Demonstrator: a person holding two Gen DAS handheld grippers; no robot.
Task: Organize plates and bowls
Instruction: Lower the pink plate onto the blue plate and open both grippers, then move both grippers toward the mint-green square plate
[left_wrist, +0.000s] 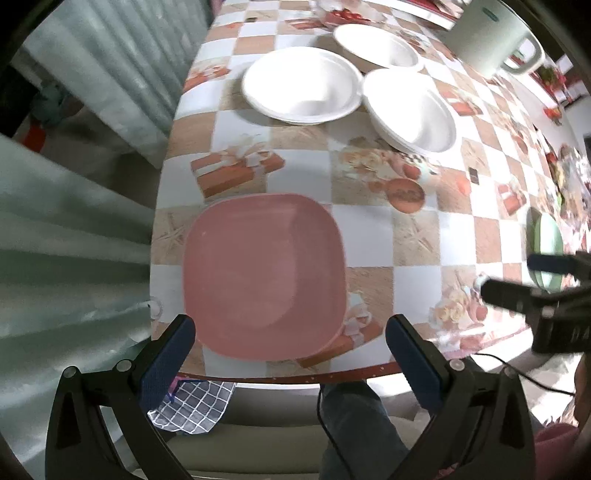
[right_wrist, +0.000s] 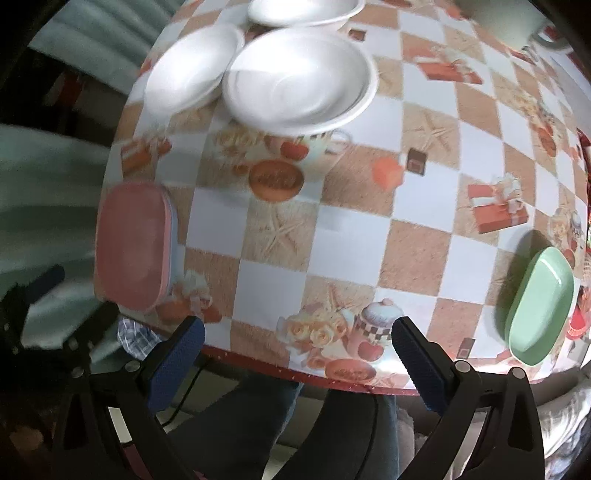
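Observation:
A pink square plate (left_wrist: 264, 275) lies on the checked tablecloth (left_wrist: 417, 236) near the table's front left corner; in the right wrist view the pink plate (right_wrist: 131, 245) shows a second rim under it. My left gripper (left_wrist: 290, 349) hovers over its near edge, open, nothing between the fingers. Three white bowls (left_wrist: 301, 83) (left_wrist: 412, 109) (left_wrist: 376, 46) sit farther back. A green plate (right_wrist: 541, 304) lies at the right. My right gripper (right_wrist: 297, 352) hangs open above the table's front edge, holding nothing; it also shows at the right in the left wrist view (left_wrist: 546, 291).
A pale green container with a handle (left_wrist: 495, 40) stands at the back right. A curtain (left_wrist: 92, 110) hangs left of the table. A person's legs (right_wrist: 258, 424) and a checked cloth (left_wrist: 195, 402) are below the table's front edge (left_wrist: 295, 376). A cable (left_wrist: 517, 369) trails at right.

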